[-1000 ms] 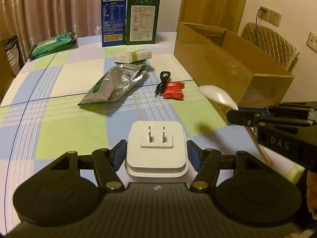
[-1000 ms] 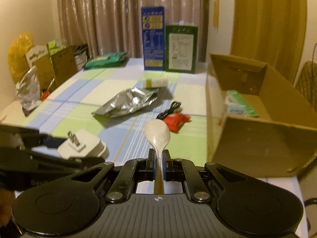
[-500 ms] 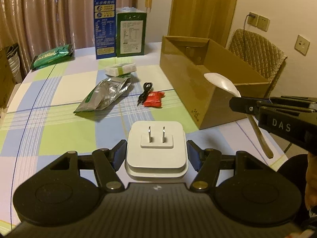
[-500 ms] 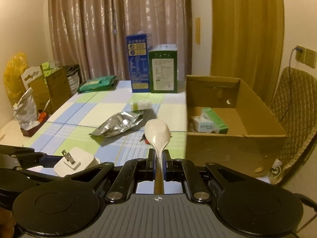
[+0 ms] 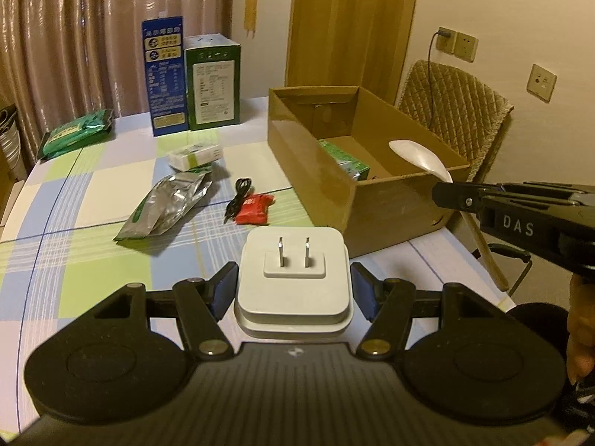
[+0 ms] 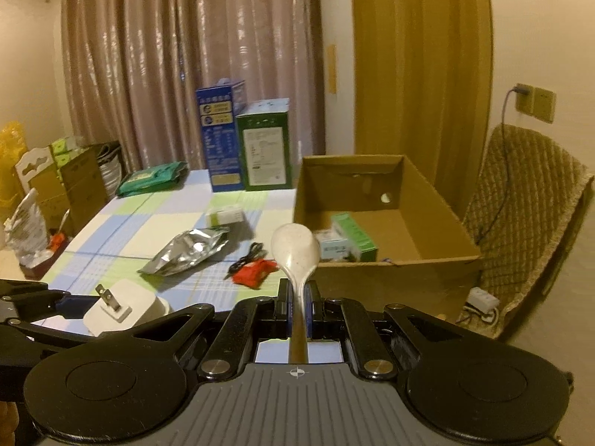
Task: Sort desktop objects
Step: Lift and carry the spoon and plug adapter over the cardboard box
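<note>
the checked blue, green and white tabletop [image 5: 74, 200] carries an open brown cardboard box [image 5: 334, 186] holding what looks like a green-and-white carton [image 6: 353, 238]. left gripper [image 5: 293, 290] jaws pinch a white square plug adapter [image 5: 293, 278]. right gripper [image 6: 297, 297] jaws press together on a white plastic spoon [image 6: 295, 252], its bowl before the box.

Drawn curtains [image 6: 193, 74] — quilted chair [image 5: 457, 111]

Your cardboard box [image 5: 346, 186] wall hides most of the green carton [image 5: 344, 159]; carton print stays unreadable
</note>
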